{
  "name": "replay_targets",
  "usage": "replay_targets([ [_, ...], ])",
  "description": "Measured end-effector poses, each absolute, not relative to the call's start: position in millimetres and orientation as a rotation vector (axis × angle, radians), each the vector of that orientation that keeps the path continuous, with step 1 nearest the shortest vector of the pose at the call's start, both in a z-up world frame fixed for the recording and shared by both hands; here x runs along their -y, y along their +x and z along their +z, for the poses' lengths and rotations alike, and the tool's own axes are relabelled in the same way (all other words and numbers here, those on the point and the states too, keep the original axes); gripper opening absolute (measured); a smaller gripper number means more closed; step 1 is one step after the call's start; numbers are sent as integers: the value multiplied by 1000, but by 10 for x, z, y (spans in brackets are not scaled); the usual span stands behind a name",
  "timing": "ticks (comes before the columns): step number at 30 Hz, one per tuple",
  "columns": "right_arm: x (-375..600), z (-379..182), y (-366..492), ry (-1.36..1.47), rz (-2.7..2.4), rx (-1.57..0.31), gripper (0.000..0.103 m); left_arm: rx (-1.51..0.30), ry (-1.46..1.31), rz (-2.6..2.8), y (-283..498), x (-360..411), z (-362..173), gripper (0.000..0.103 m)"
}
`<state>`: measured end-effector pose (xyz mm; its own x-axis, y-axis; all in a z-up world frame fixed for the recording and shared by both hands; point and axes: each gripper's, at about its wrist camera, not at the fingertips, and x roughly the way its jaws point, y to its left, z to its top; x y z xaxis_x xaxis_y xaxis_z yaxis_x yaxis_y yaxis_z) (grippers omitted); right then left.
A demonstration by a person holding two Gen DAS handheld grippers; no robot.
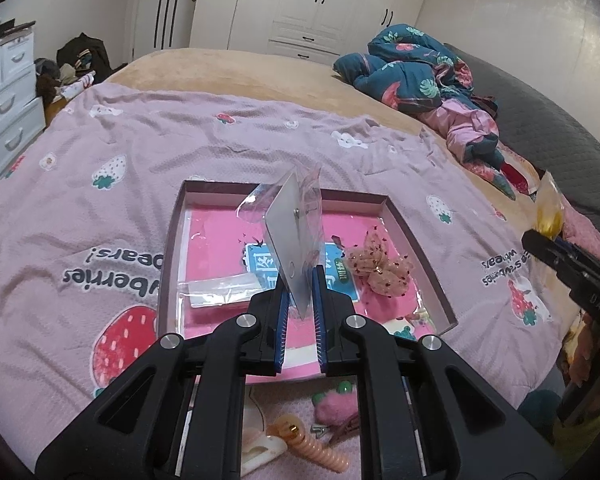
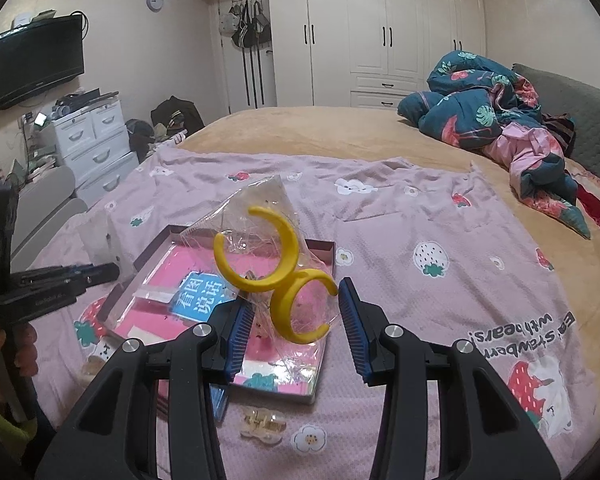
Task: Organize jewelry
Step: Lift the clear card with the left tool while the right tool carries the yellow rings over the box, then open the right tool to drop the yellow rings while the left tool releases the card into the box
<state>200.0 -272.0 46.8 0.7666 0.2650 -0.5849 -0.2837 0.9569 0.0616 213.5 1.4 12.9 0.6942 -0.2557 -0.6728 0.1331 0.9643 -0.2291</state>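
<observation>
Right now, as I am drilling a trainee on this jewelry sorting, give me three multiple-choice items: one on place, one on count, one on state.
1. Where does the butterfly bow lie? A in the open box; B on the quilt; C in a gripper.
2. How many yellow hoops are in the clear bag? A one; B two; C four.
3. How are the left gripper jaws? A wide open; B shut on a carded packet; C out of view.
Key: 1 A, it rests on the box's pink liner; 2 B, two crescents show through the bag; 3 B, the jaws pinch the packet's lower corner.
</observation>
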Motion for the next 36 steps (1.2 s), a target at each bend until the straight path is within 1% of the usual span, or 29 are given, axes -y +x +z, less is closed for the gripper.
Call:
replay_targets([
  [6, 2638, 389, 2183, -37, 299, -656, 41, -829, -154, -217, 2285, 12, -98, 5],
  [13, 2485, 121, 2405, -48, 307, -733, 41, -883, -141, -246, 2360, 52, -286, 5],
  [29, 2274, -461, 2632, -78, 280, -872, 41, -938, -115, -268, 2414, 83, -471, 6],
  [33, 2253, -560, 2677, -94, 259, -896, 41, -942, -115, -247, 2416, 21, -486, 8],
  [36, 2265, -608, 2692, -89, 241, -907, 42, -942, -121, -237, 2413, -24, -482, 12],
])
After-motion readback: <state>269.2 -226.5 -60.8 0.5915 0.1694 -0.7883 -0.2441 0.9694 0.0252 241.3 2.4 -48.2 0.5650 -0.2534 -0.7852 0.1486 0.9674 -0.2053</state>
